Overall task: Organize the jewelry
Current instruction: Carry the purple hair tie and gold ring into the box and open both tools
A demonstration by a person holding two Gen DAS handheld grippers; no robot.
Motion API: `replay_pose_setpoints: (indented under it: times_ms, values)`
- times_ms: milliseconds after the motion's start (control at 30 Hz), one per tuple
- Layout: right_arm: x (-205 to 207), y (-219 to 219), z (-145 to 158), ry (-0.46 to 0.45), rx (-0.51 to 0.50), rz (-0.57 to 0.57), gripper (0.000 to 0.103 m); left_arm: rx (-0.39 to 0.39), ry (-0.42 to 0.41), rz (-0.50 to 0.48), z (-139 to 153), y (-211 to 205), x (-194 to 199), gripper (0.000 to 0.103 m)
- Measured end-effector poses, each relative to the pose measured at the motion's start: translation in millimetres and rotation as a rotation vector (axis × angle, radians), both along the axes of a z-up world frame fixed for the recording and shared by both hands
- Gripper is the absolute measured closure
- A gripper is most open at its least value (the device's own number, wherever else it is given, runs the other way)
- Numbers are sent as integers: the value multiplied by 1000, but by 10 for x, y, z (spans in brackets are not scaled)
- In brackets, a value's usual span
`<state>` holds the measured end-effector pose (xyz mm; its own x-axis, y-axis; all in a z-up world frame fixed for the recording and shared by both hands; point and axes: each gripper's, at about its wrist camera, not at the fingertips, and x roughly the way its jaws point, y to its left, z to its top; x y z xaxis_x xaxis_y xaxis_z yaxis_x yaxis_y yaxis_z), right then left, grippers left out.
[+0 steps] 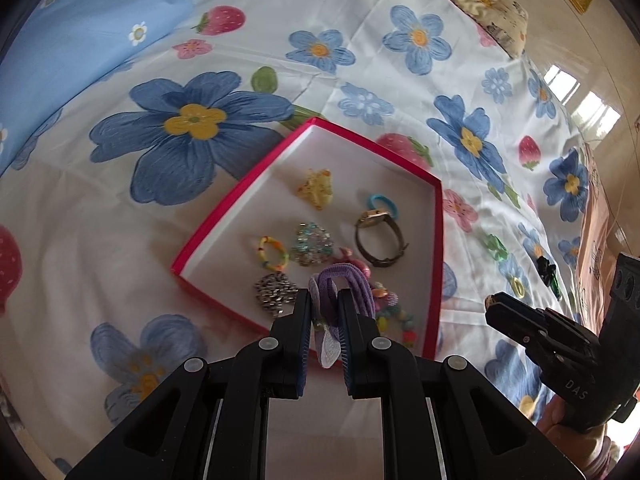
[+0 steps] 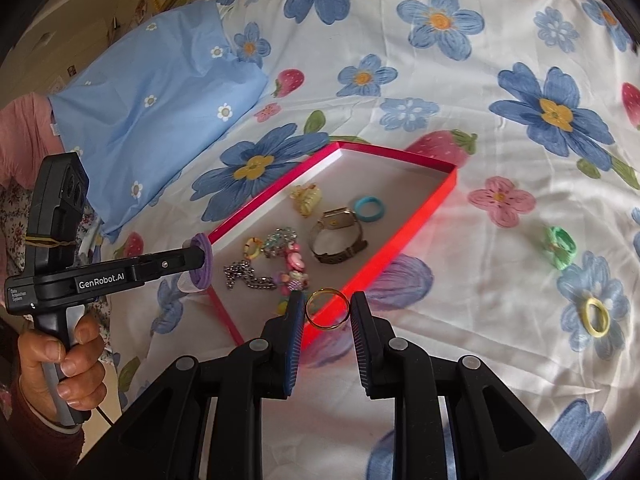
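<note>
Purple hair tie [image 1: 344, 284], pinched between the closed left gripper [image 1: 325, 300], hangs over the red tray's [image 1: 236, 200] near corner. Only the right wrist view shows a gold ring [image 2: 327, 308] held in the right gripper [image 2: 325, 309]; its pad contact is unclear.

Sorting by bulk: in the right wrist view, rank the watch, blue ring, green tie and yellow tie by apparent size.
1. watch
2. green tie and yellow tie look alike
3. blue ring, though it lies farther off
</note>
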<state>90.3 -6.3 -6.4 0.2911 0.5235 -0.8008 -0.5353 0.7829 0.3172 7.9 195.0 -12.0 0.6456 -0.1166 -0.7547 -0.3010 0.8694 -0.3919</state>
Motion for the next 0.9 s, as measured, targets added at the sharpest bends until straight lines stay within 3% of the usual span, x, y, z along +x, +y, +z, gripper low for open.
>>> replay_pose_setpoints:
  times_ms: [533, 900]
  values:
    - [-22, 492, -162, 34, -17, 102, 80, -23, 33, 34, -193, 241, 74, 91]
    - [12, 657, -492, 72, -103, 136, 80, -25, 95, 22, -409, 258, 354, 91]
